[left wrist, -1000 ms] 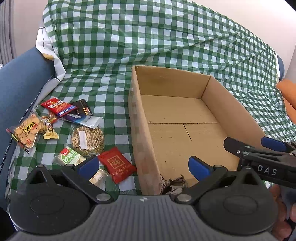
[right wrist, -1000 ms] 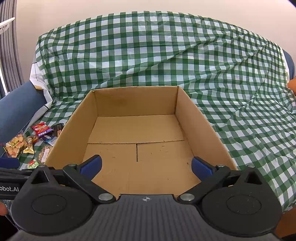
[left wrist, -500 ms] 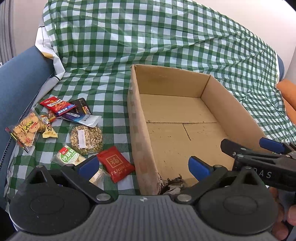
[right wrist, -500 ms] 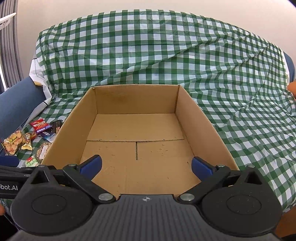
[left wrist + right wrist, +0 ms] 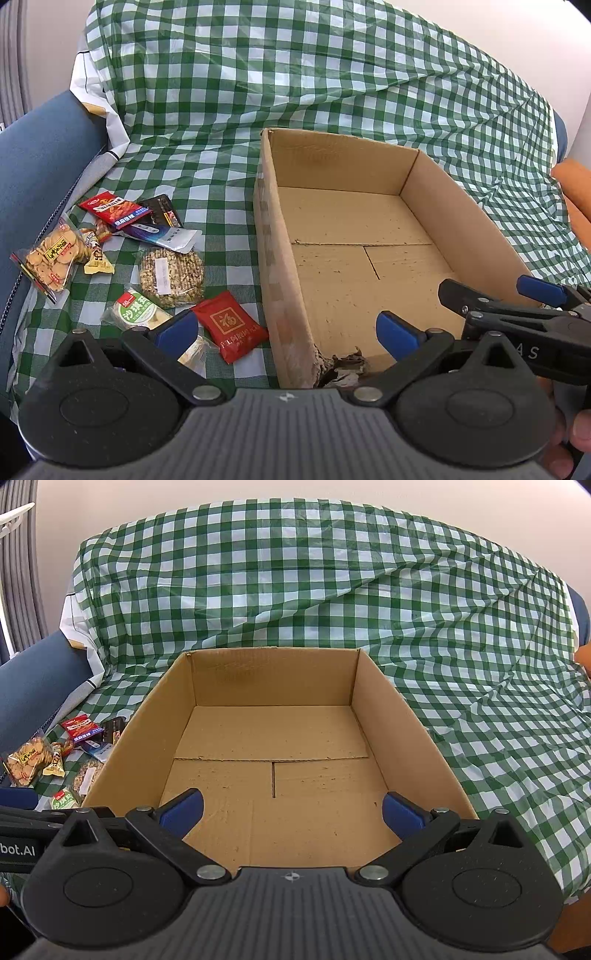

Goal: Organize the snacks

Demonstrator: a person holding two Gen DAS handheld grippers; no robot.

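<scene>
Over the last second the left wrist view has slid a little: the snacks at the lower left of the frame sit slightly lower and nearer than they did, and the red packet (image 5: 229, 326) now lies just past the left blue pad. The right wrist view has barely shifted — the cardboard box (image 5: 391, 716) fills its centre as before. My reading is that the left tool is closing in on the snack pile for a first pick, since nothing is in the box yet.

The left gripper (image 5: 286, 330) hovers low at the bottom of the frame, its fingers spread wide and holding nothing, straddling the box's torn near-left corner. Its left pad is over the checked cloth (image 5: 295, 74), beside the green-label pack (image 5: 136, 309). The right gripper (image 5: 291, 812) is likewise wide open and empty, level, pointing straight into the box over its near wall; in the left view it shows at the lower right, with a hand behind it.

The snacks all lie on the cloth left of the box: the round grain cake (image 5: 171, 272) in the middle, the cracker bag (image 5: 51, 254) at the far left, a red chip bag (image 5: 112, 210) and a silver pouch (image 5: 173, 236) above them — none touching the box.
</scene>
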